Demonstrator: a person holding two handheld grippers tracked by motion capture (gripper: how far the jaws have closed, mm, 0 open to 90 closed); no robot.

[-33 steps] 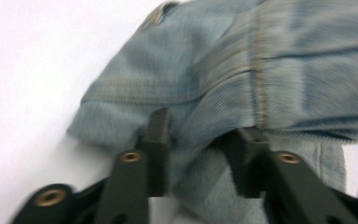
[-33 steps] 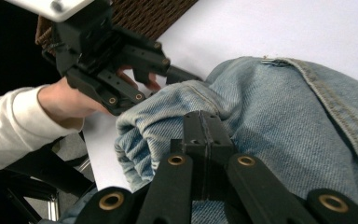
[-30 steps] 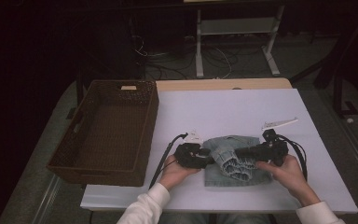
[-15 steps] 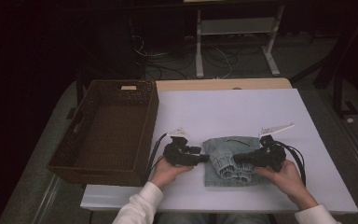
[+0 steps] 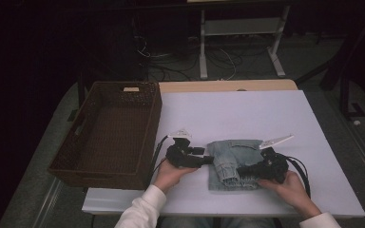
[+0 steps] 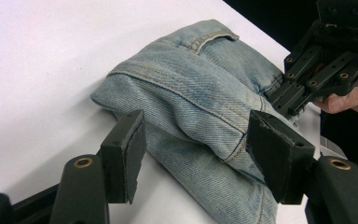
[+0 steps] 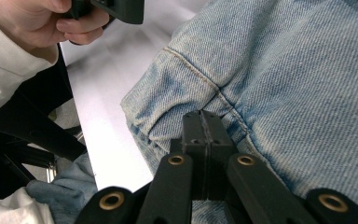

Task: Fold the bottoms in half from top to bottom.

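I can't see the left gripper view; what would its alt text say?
Folded light-blue jeans lie on a white table, between the left gripper and its two open black fingers, which have just been opening. At top right, a hand holds the right gripper against the denim.

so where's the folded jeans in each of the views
high view: the folded jeans lie on the white table, low centre, between the two tongs.
left gripper view: the denim fills the centre, running to the lower right; the open left tongs stand either side of its near fold.
right gripper view: it fills the right and centre, with the right tongs closed against a seam.
shared landmark: the white tabletop under the denim.
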